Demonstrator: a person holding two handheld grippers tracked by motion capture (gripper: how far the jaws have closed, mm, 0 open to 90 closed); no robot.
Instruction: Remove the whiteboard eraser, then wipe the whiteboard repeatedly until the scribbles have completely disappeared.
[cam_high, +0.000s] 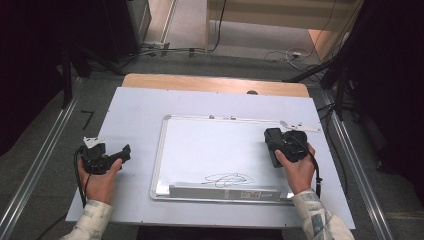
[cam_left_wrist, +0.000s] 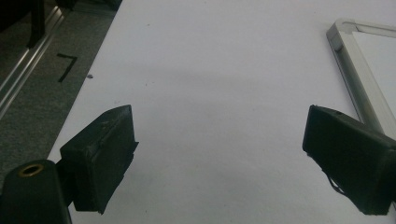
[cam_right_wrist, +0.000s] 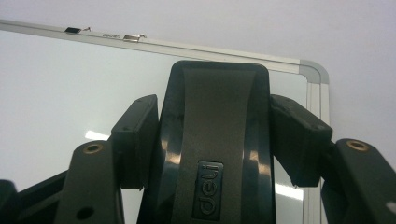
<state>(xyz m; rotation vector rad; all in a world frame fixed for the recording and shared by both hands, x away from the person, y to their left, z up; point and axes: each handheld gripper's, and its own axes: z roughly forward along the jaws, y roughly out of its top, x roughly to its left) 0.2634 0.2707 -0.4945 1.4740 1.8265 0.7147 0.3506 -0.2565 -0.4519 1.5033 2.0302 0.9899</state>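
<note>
Right, I see my right gripper (cam_high: 273, 145) clamped on a black eraser (cam_right_wrist: 215, 140), one jaw pressed to each long side of it; the maker's label on its back faces the right gripper view. In the high view I hold the eraser over the right part of the whiteboard (cam_high: 200, 150), close to the board's right edge and below its upper right corner. Whether it touches the surface I cannot tell. The right gripper view has the board's silver frame (cam_right_wrist: 308, 70) running behind the eraser, with the rounded corner just to its right.

A black scribble (cam_high: 229, 178) sits low on the board, near the bottom frame, well apart from the eraser and down to its left.

My left gripper (cam_high: 125, 151) rests on the white table (cam_high: 135, 105) to the left of the board, apart from it. Its jaws stand wide with nothing between them; the left gripper view shows bare table in the gap and the board's corner at the upper right.

A hand (cam_high: 299, 170) in a patterned sleeve holds the right gripper.
</note>
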